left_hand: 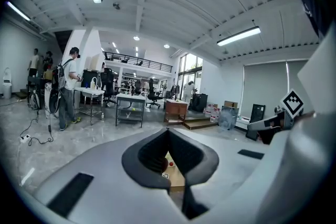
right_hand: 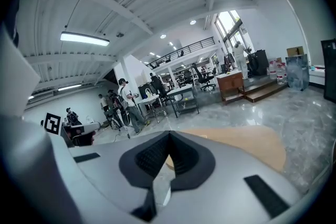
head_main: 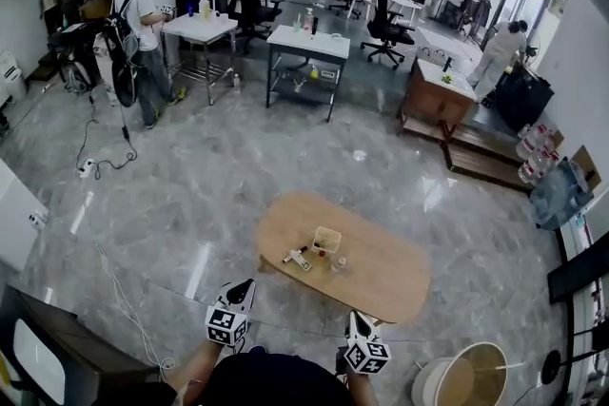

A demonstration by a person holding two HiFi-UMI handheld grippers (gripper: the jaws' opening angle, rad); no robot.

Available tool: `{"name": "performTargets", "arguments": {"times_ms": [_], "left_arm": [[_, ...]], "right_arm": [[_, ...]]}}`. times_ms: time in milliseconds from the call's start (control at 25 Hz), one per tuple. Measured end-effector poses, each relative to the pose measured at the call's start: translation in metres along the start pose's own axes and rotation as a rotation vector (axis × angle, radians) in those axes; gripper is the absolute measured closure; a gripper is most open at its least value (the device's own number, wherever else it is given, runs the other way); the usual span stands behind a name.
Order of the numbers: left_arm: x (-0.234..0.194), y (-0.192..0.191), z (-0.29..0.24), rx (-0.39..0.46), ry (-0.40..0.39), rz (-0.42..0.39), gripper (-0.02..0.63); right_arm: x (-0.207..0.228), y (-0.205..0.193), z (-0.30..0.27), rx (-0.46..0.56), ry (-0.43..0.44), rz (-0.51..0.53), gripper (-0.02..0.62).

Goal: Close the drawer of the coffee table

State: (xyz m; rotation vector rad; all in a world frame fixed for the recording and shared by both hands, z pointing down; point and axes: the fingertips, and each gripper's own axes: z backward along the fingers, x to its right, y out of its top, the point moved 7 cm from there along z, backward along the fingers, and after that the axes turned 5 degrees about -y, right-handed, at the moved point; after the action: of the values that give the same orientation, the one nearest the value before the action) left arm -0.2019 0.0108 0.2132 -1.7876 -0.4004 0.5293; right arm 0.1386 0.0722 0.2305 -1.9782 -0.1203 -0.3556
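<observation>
The left gripper [head_main: 243, 288] and the right gripper [head_main: 355, 320] are held low in front of the person, side by side and apart, both pointing forward at an oval light-wood coffee table [head_main: 395, 273]. The table lies just ahead of the 2 grippers, its near edge close to the right gripper's tip and ahead and to the right of the left one.

In the left gripper view, the left gripper [left_hand: 168, 131] has its 2 dark ribbed pads pressed together at the tips with nothing between them. Below the meeting point a strip of the table [left_hand: 177, 180] shows, with a small red round thing [left_hand: 170, 164] on it. In the right gripper view, the right gripper [right_hand: 169, 135] is likewise closed tip to tip and empty, and the tabletop [right_hand: 247, 140] spreads out beyond it and to its right.

No view shows the table's drawer clearly enough to tell whether it stands out or is pushed in.

On the table, ahead of both grippers, stand a small cream open-topped box [head_main: 326, 240], a flat white bar-shaped object [head_main: 296, 259] to its left and a small clear glass [head_main: 340, 265]. A round white tub with a beige inside [head_main: 473, 376] sits on the grey marble-patterned floor [head_main: 190, 195] to the right of the right gripper.
</observation>
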Motion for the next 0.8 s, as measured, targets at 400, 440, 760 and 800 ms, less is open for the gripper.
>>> {"name": "performTargets", "arguments": {"times_ms": [400, 440, 760, 800], "left_arm": [[0.010, 0.004, 0.015, -0.008, 0.005, 0.011, 0.581], [0.012, 0.003, 0.016, -0.007, 0.004, 0.011, 0.581], [0.017, 0.003, 0.021, -0.005, 0.008, 0.016, 0.581], [0.018, 0.003, 0.022, -0.007, 0.008, 0.017, 0.581]], "right_arm": [[-0.013, 0.006, 0.011, -0.004, 0.028, 0.048, 0.569], [-0.012, 0.006, 0.012, -0.005, 0.027, 0.049, 0.569], [-0.014, 0.012, 0.020, 0.016, 0.038, 0.068, 0.569], [-0.015, 0.013, 0.021, 0.015, 0.038, 0.069, 0.569]]}}
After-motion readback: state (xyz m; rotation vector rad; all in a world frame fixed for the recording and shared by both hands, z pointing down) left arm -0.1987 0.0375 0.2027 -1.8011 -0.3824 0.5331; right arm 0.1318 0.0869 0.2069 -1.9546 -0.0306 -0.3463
